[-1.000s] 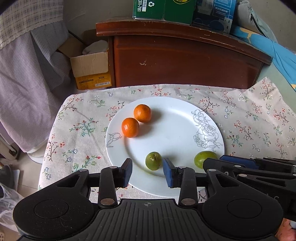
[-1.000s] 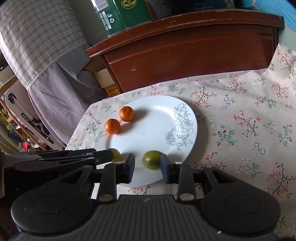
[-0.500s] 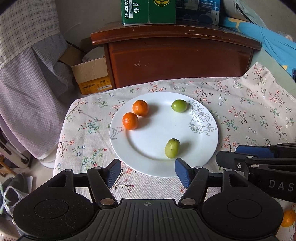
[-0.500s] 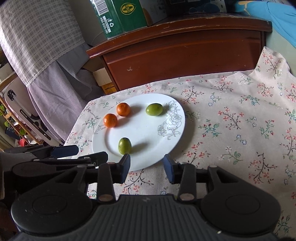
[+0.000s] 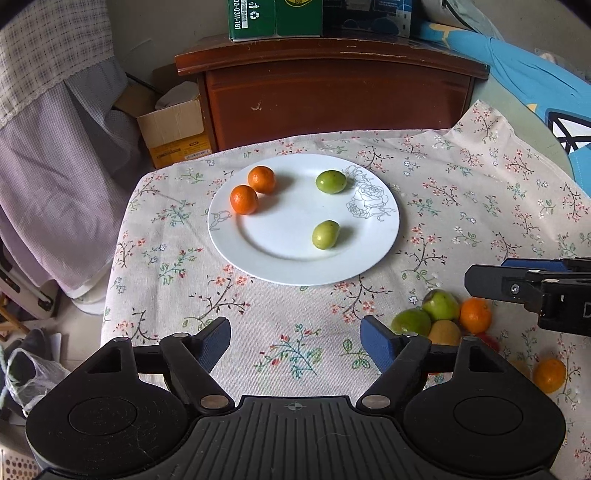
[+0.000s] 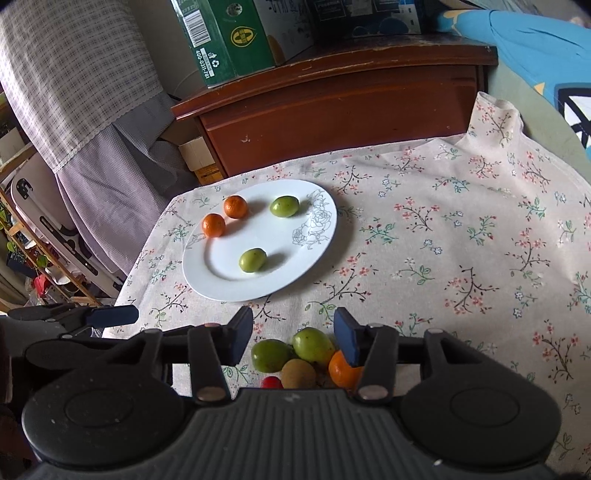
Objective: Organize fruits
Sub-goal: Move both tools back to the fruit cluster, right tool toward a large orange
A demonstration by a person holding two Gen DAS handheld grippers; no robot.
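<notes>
A white plate (image 5: 280,266) (image 6: 225,284) lies on the floral cloth. On it are two oranges (image 5: 244,199) (image 6: 214,225) at the back left and two green fruits, one at the back (image 5: 331,181) (image 6: 284,206) and one near the middle (image 5: 325,234) (image 6: 252,259). A pile of loose fruit (image 5: 439,317) (image 6: 299,354) lies on the cloth near the front. My left gripper (image 5: 295,341) is open and empty, short of the plate. My right gripper (image 6: 293,332) is open and empty, just over the pile.
A dark wooden cabinet (image 5: 332,96) stands behind the table with a green carton (image 5: 273,18) on top. A cardboard box (image 5: 173,129) sits on the floor at the left. A single orange (image 5: 549,375) lies apart at the front right. Blue bedding (image 5: 517,74) is at the right.
Both grippers have let go of the green fruits on the plate, opened wide and pulled back toward the front. The loose fruit pile has come into view.
</notes>
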